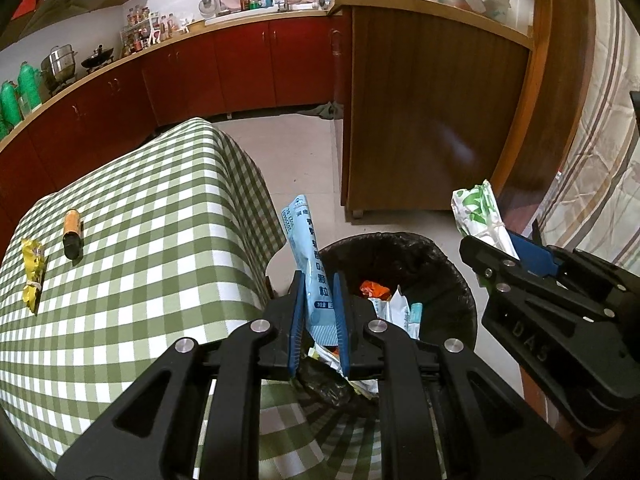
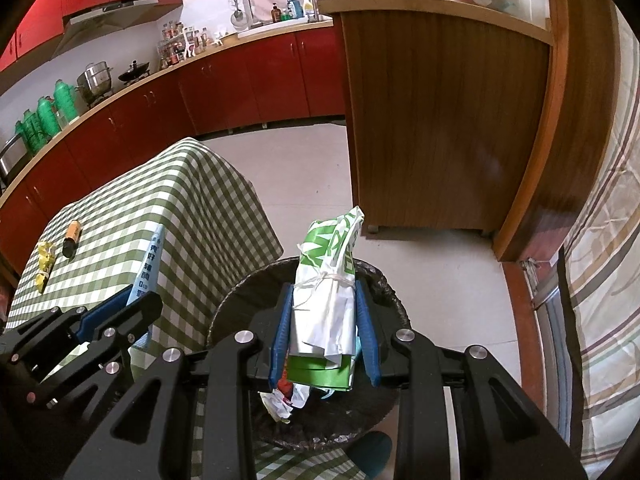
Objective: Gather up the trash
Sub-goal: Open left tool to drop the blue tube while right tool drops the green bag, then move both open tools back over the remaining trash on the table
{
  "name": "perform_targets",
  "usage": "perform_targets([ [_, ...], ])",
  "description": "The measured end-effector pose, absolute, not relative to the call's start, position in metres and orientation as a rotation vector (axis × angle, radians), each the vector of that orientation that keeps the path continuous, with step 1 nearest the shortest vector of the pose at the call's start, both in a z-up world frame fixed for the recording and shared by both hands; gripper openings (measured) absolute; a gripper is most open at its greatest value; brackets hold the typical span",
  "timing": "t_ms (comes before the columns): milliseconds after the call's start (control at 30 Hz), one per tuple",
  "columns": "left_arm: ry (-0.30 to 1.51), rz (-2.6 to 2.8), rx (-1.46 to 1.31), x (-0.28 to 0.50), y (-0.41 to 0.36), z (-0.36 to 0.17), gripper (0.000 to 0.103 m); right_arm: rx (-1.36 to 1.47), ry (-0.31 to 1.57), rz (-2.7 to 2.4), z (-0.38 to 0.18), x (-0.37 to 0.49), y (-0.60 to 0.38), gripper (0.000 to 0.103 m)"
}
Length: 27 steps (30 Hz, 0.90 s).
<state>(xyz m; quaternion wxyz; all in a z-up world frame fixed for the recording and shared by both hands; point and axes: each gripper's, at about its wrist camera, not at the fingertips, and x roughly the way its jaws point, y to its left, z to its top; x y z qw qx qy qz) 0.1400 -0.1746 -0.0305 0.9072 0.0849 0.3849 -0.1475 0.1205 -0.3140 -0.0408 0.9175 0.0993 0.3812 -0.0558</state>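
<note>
My left gripper is shut on a light blue sachet and holds it upright over the near rim of the black-lined trash bin. My right gripper is shut on a green-and-white wrapper bundle tied with string, right above the trash bin. Each gripper shows in the other's view: the right gripper and the left gripper. Wrappers lie inside the bin. On the checked tablecloth lie a yellow wrapper and an orange-and-black battery.
The table stands left of the bin. A brown wooden cabinet rises behind the bin, and red kitchen cabinets line the back wall. A striped curtain hangs at the right. Tiled floor lies between table and cabinet.
</note>
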Motion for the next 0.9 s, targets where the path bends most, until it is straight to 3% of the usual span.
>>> perform_targets([
  [100,0.801,-0.300,0.165,0.141,-0.174,-0.031,0.016,0.210,0.767,-0.122,-0.038,0.120,-0.316,0.034],
  [233,0.799,-0.290,0.152,0.141,-0.172,-0.030,0.038,0.216,0.753,-0.134,-0.036,0.118,-0.319,0.042],
  [333,0.787,-0.287,0.151,0.139,-0.171,-0.028,0.041,0.217,0.751,-0.136,-0.035,0.117,-0.321,0.042],
  [433,0.775,-0.278,0.145,0.137,-0.168,-0.024,0.052,0.213,0.750,-0.133,-0.034,0.117,-0.319,0.043],
  [900,0.775,-0.206,0.120,0.128,-0.113,-0.013,0.053,0.189,0.745,-0.077,-0.024,0.119,-0.286,0.045],
])
